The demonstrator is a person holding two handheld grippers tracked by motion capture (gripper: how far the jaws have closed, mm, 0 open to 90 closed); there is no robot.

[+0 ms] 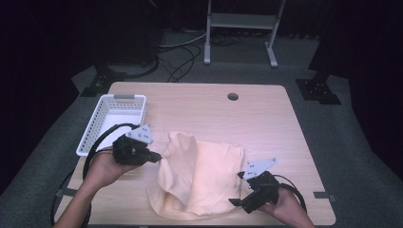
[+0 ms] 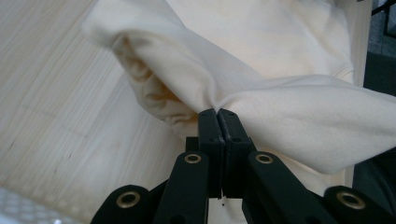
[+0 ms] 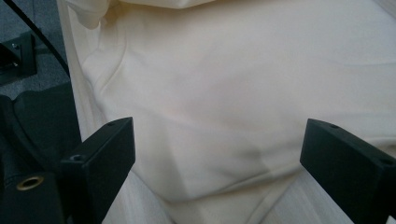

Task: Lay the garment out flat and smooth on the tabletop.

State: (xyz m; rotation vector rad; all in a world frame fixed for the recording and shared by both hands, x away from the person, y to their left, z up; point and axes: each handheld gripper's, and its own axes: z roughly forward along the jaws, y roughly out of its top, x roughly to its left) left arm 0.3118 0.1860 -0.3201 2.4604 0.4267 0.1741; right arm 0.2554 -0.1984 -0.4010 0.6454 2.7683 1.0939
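High view: a cream cloth [image 1: 202,178] lies crumpled on the near middle of the wooden counter [image 1: 266,118], its near edge reaching the counter's front. The left hand-held gripper [image 1: 159,158] sits at the cloth's left edge, jaws pressed together on a pinch of fabric that is lifted into a raised fold; the left gripper view shows the cloth [image 2: 261,84] bunching at the closed tips [image 2: 217,114]. The right hand-held gripper [image 1: 236,202] rests at the cloth's near right corner, jaws wide apart over flat fabric [image 3: 233,93], gripping nothing. A white basket [image 1: 113,118] stands at the counter's left edge, just beyond the left hand [image 1: 102,168].
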